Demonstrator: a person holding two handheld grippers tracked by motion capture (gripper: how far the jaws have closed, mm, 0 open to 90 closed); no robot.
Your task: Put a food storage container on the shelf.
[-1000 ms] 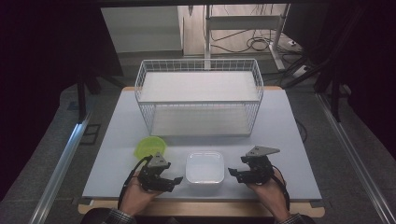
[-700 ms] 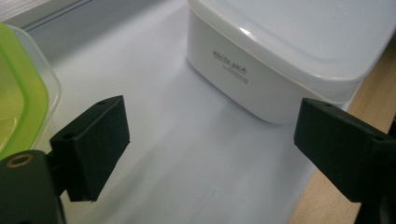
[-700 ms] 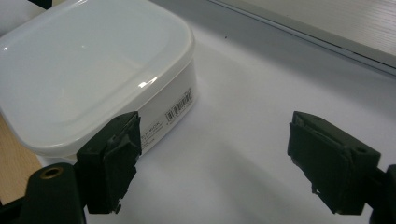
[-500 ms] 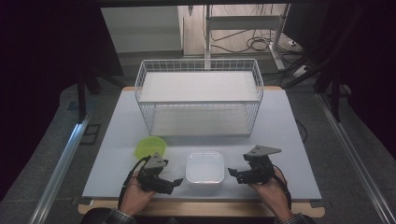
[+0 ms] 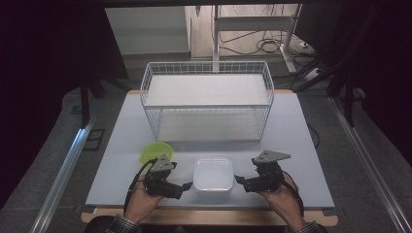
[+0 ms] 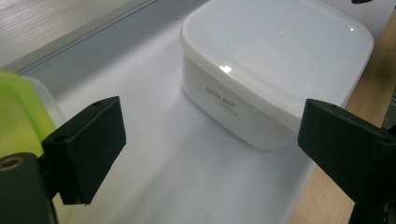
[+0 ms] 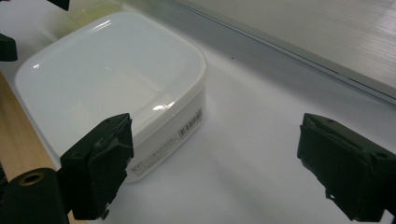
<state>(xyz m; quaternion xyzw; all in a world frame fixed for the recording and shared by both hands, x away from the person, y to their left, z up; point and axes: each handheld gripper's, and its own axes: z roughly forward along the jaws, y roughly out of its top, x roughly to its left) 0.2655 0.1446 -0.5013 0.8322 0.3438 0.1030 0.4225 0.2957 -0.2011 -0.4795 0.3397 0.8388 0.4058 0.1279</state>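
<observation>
A white square lidded container (image 5: 212, 173) stands on the table near the front edge, between my two grippers. My left gripper (image 5: 183, 187) is just left of it, open, with its jaws pointing at the container's left side and nothing between them. In the left gripper view the container (image 6: 275, 60) lies ahead and to the right of the open left gripper (image 6: 215, 144). My right gripper (image 5: 240, 182) is just right of the container, also open. In the right gripper view the container (image 7: 112, 74) sits by the left jaw of the right gripper (image 7: 222, 170), which holds nothing.
A lime-green round bowl (image 5: 154, 152) rests behind the left gripper, and its edge (image 6: 18, 107) appears beside the left jaw. A white wire basket (image 5: 206, 64) with two levels stands at the back of the pale table (image 5: 121, 141). A wooden strip runs along the front edge.
Both hands have shifted only very slightly. The container, bowl and basket stay where they were.
</observation>
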